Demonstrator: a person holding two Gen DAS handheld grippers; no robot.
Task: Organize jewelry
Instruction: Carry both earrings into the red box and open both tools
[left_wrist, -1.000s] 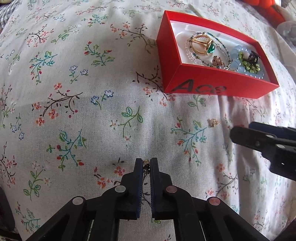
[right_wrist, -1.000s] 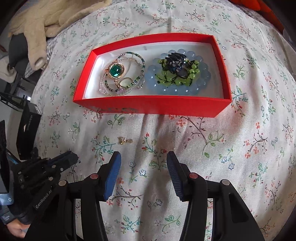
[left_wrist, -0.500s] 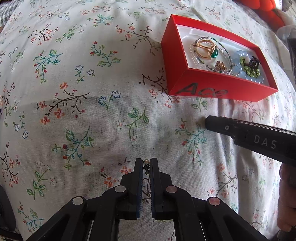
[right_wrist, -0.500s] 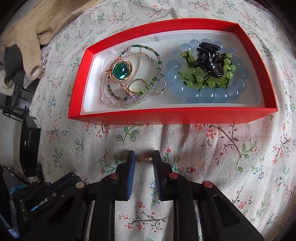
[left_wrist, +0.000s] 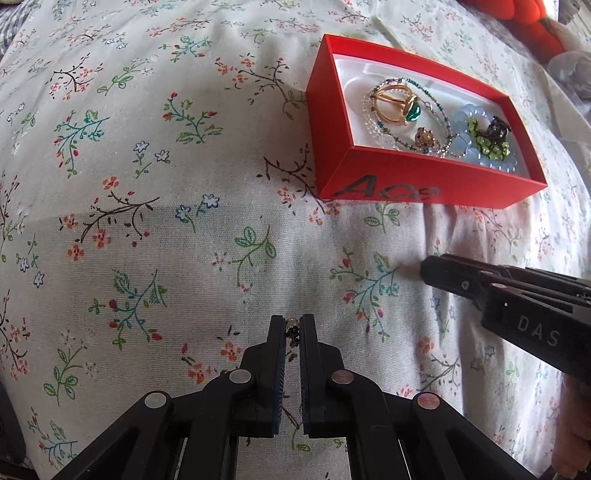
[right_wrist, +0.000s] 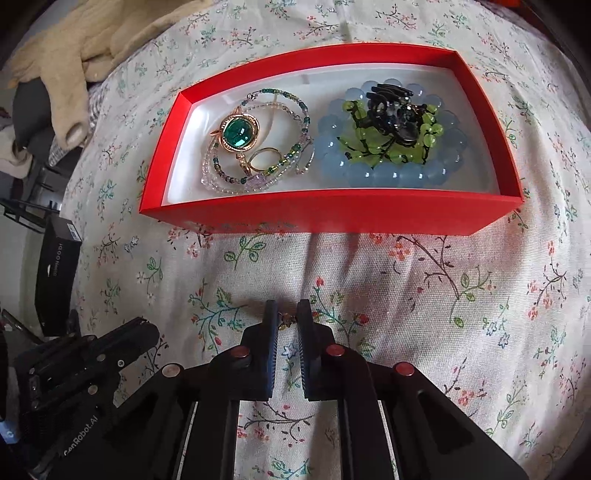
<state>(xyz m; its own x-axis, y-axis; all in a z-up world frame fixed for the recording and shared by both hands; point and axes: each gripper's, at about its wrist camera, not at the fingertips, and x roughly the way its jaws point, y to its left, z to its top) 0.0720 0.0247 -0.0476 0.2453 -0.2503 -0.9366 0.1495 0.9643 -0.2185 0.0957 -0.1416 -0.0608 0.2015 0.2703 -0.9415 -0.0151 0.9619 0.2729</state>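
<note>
Right tongs (right_wrist: 283, 314) pinch a tiny gold earring (right_wrist: 285, 319) at the tips; left tongs (left_wrist: 293, 325) grip another stud (left_wrist: 292, 326). Light, slippery, easily dropped; box (right_wrist: 332, 221) sits just ahead.

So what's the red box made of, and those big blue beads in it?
Red box: looks like matte cardboard, with thin flat walls, crisp folded corners and a white inside. Blue beads: glossy and see-through, so probably glass or polished stone; plastic is possible too.

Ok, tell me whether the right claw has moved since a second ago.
Yes. The right claw has moved closer to the red box, which looms larger in its own view, and has shut on the small gold earring that lay on the floral cloth.
</note>
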